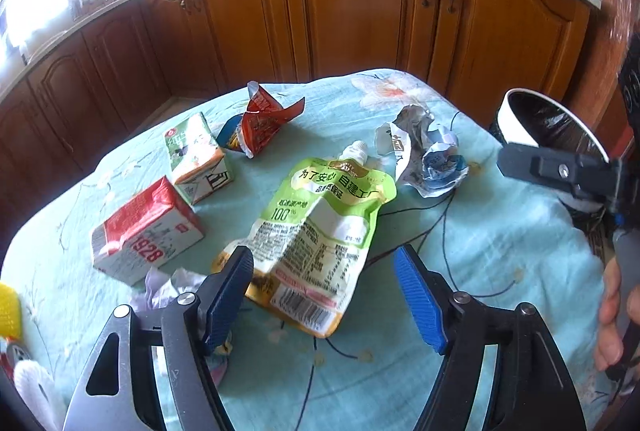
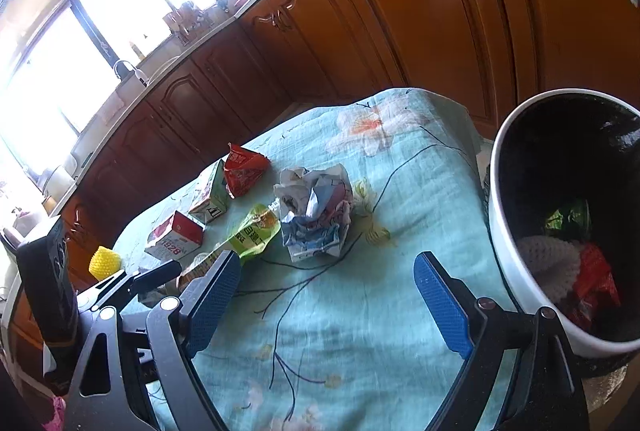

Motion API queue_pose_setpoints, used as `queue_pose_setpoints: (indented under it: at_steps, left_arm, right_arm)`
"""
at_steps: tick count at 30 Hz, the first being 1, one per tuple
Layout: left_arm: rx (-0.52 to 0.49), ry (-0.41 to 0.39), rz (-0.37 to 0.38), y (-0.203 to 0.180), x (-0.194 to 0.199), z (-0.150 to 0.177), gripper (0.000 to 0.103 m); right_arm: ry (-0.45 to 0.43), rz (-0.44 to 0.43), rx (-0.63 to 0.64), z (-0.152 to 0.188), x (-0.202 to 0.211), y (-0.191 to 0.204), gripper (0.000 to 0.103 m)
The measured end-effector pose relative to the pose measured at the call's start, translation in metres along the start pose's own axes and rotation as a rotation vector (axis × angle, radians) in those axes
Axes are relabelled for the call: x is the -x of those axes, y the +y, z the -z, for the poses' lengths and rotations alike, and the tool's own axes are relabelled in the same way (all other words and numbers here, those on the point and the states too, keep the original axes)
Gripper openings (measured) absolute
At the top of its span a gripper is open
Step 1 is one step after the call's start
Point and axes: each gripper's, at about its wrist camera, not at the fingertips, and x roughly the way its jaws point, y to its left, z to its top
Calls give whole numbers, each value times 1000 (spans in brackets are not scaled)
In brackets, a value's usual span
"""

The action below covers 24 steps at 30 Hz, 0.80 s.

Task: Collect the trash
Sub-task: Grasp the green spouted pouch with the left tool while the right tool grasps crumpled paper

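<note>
My left gripper (image 1: 324, 295) is spread wide, empty, poised over the bottom edge of the green spouted pouch (image 1: 316, 227) lying flat on the floral tablecloth (image 1: 500, 231). It looks limp, light and slick, so I'd pinch that lower seam or the stiff spout. My right gripper (image 2: 328, 303) is also wide open, holding nothing, the crumpled paper (image 2: 316, 215) ahead. Only the right view looks into the white bin (image 2: 500, 215), showing rubbish already inside; the left alone shows the 1928 carton (image 1: 144, 231) clearly.
</note>
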Motion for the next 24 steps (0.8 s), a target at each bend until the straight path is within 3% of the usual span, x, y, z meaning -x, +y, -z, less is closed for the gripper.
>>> queue_pose_setpoints:
  at_steps: [4,7,8,9,11,17,24]
  left_arm:
    - [-24,33,-43,-4,-22,-6,73]
    - [-40,49,-71,-7,-35,-8,73]
    - [-48,48,-70,-9,-38,-8,72]
    - [-51,49,-70,-9,-40,-8,71]
    - [-67,42,-68,-12,-44,-8,52]
    - [-107,-2,-72,-23,-36,-4,37]
    - [11,-35,54,-18,-12,-4,32]
  right_arm:
    - [34,-4,-9,-10,-24,-1,89]
    - [75,-4,0,-13,-43,1,78]
    - [84,-1,6,-13,-47,1,70]
    - [90,8,17,-12,-51,2,52]
    - [95,28,26,-12,-54,2,26]
    - [42,19,17,-7,-28,-5,22]
    - [-6,12,4,2,8,-11,22]
